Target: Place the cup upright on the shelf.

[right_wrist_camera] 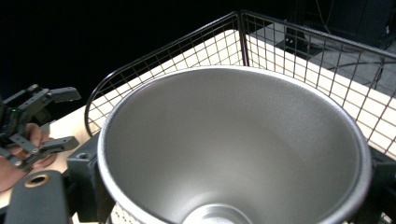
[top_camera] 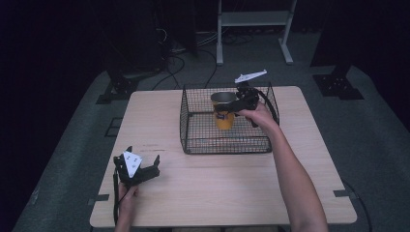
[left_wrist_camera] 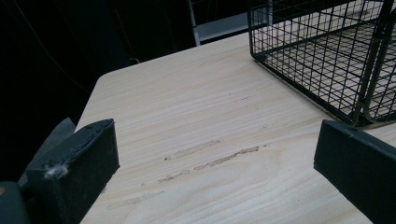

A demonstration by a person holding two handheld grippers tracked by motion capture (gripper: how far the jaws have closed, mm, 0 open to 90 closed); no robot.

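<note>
One yellow cup (top_camera: 225, 112) hangs gripped in the right gripper (top_camera: 240, 102) above the wire basket (top_camera: 193, 126), seemingly mid-transfer; left gripper (top_camera: 143, 167) fingers idle wide.

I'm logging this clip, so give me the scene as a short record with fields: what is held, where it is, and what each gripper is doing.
held item: orange cup with a silver metal interior, upright
location of cup: within the black wire basket; whether it rests on the basket floor cannot be told
right gripper: shut on the cup near its rim, jaws on either side
left gripper: open, holding nothing, over the near left part of the light wooden table
cup contents: nothing visible inside in the right gripper view
</note>
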